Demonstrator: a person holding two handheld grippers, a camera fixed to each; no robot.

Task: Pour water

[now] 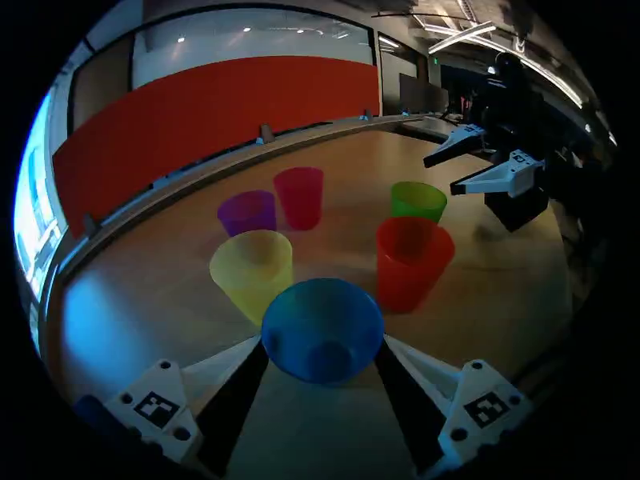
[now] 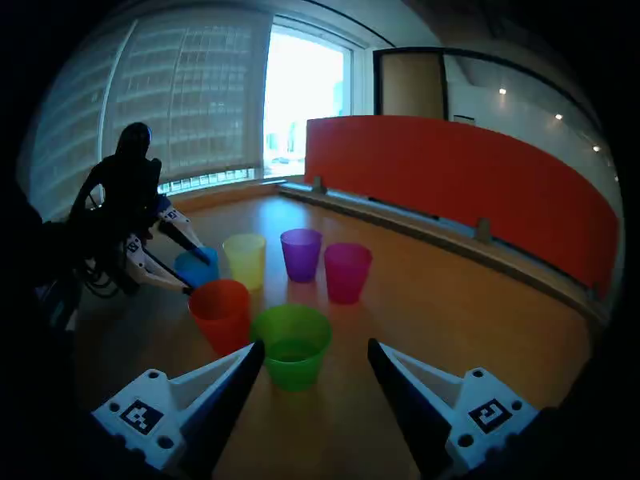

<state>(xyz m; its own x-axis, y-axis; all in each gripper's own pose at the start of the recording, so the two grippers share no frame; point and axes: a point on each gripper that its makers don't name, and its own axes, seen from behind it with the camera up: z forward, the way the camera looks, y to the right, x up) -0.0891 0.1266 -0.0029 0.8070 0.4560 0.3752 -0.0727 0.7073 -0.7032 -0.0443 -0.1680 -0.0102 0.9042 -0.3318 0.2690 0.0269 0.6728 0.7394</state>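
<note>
Though between the left fingers (image 1: 228, 384), blue cup (image 1: 322, 330), contents unclear.

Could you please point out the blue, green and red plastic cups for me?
Blue translucent plastic cup (image 1: 322, 340), left gripper view, inside bottom.
Green translucent plastic cup (image 2: 292, 370), right gripper view, front outer wall.
Red translucent plastic cup (image 1: 408, 282), left gripper view, outer side wall.

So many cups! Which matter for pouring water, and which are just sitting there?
Likely in use: translucent blue plastic cup in the left gripper; green plastic cup before the open right gripper.
Standing by: yellow plastic cup, purple plastic cup, pink plastic cup, red plastic cup, orange wall panel.
</note>
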